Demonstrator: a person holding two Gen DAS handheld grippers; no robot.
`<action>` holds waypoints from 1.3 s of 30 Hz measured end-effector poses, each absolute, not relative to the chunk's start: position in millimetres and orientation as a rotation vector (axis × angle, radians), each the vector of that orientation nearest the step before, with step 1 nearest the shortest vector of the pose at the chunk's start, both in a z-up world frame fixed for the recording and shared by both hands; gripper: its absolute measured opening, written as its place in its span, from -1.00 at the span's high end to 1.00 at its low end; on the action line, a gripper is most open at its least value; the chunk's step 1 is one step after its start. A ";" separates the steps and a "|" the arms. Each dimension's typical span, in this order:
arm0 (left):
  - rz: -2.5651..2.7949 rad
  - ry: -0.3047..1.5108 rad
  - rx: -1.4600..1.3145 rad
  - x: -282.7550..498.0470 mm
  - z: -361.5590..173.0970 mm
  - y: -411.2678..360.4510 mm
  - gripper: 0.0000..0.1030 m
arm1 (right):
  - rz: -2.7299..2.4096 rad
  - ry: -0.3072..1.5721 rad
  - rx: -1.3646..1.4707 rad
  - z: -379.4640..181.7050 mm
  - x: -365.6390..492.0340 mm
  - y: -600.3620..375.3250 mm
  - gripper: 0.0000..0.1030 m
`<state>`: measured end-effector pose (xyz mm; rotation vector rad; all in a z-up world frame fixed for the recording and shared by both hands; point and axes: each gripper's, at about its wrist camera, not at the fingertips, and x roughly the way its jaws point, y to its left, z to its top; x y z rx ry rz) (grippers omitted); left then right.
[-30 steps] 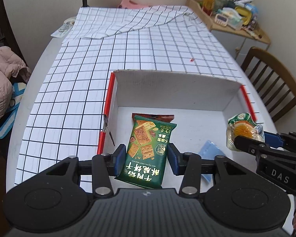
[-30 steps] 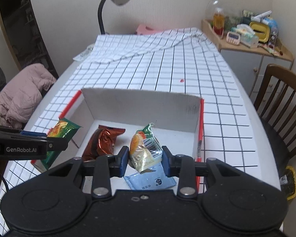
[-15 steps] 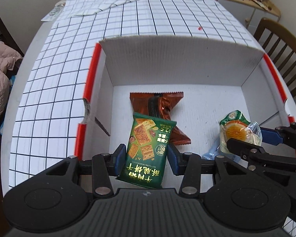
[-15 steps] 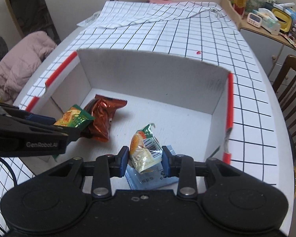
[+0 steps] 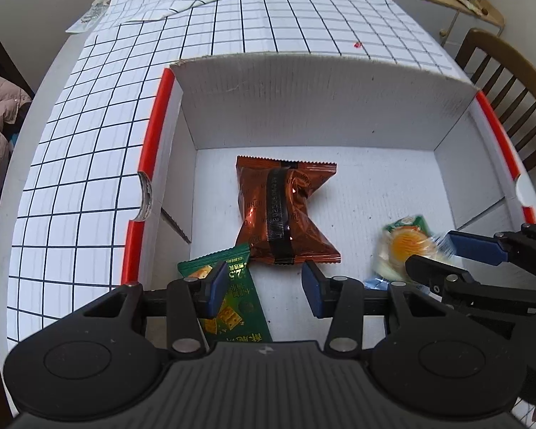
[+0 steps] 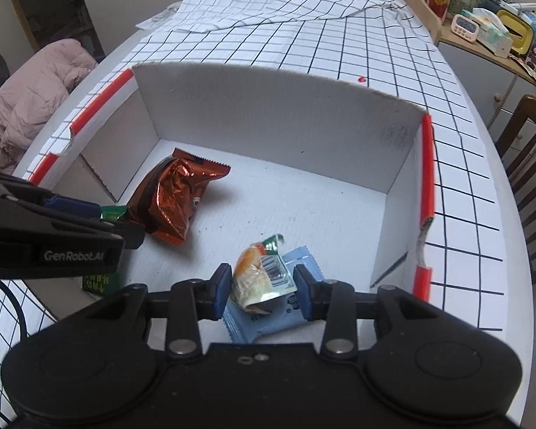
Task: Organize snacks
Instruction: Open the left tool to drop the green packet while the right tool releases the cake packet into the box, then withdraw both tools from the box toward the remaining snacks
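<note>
While both tongs are hanging low inside the white box (image 5: pixel 303 107), I am logging the state of each snack.

My left gripper (image 5: pixel 264 282) is standing apart. The green biscuit packet (image 5: pixel 239 307) is lying on the box floor by the left wall, passing under the left pad; the right pad is standing clear of it, so nothing is clamped. Its long axis is running diagonally, from the far left corner back toward me, and its far end is sitting just beside the near seal of the brown foil packet (image 5: pixel 282 211).

The brown packet is resting mid-floor, seam side up, with its long axis pointing at the far wall.

My right gripper (image 6: pixel 262 287) has just been opening. The orange-and-green pouch (image 6: pixel 259 279) is sitting between the pads, tilted, green corner pointing up and away, directly over the blue sachet (image 6: pixel 268 325). It is looking blurred in the left view, so I am judging it as let go.

Handling, as judgement: all of these are looking light, with thin, slick, crinkly film. Biscuits are probably fragile, so I am planning to pinch across the short width, near a crimped seal, gently.
</note>
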<state>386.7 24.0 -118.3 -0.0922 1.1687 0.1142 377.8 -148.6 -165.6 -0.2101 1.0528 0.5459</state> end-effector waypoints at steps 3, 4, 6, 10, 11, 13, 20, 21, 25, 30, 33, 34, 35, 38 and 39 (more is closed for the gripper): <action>0.115 1.150 -0.102 382.3 -112.2 26.3 0.15 | 0.537 1.032 -0.195 -158.0 374.0 -152.6 0.26; 0.115 1.144 -0.103 380.8 -109.8 26.3 0.15 | 0.534 1.025 -0.192 -155.4 372.5 -153.5 0.24; 0.114 1.129 -0.109 376.6 -103.9 27.1 0.15 | 0.529 1.011 -0.186 -150.3 368.9 -155.0 0.23; 0.099 1.086 -0.123 367.2 -87.5 28.7 0.15 | 0.522 0.978 -0.165 -135.4 361.0 -159.7 0.17; 0.095 1.075 -0.125 364.3 -83.1 28.4 0.15 | 0.521 0.969 -0.162 -131.3 358.7 -160.6 0.16; 0.088 1.055 -0.127 357.9 -74.6 27.9 0.14 | 0.521 0.948 -0.155 -122.2 352.1 -163.3 0.12; 0.060 0.993 -0.124 326.9 -51.0 23.0 0.07 | 0.520 0.878 -0.126 -92.6 321.2 -174.3 0.01; 0.056 0.985 -0.123 321.8 -48.2 22.4 0.07 | 0.520 0.870 -0.121 -88.9 316.2 -175.8 -0.01; 0.040 0.954 -0.117 301.4 -36.0 20.2 0.07 | 0.517 0.828 -0.116 -75.2 294.5 -180.9 -0.16; 0.023 0.917 -0.103 273.6 -22.3 16.1 0.05 | 0.523 0.780 -0.104 -58.4 266.7 -187.5 -0.30; 0.013 0.894 -0.102 256.9 -15.6 15.2 -0.08 | 0.525 0.761 -0.087 -50.7 251.1 -191.4 -0.38; 0.009 0.889 -0.100 251.5 -13.9 14.9 -0.08 | 0.524 0.754 -0.083 -48.3 246.3 -192.4 -0.41; 0.006 0.885 -0.099 246.0 -12.5 14.9 -0.09 | 0.524 0.747 -0.080 -46.0 241.4 -193.3 -0.43; -0.002 0.874 -0.099 229.8 -9.1 15.0 -0.09 | 0.526 0.727 -0.073 -41.0 226.4 -194.6 -0.51; -0.005 0.868 -0.098 223.8 -7.8 14.9 -0.09 | 0.527 0.723 -0.070 -39.8 222.1 -194.9 -0.54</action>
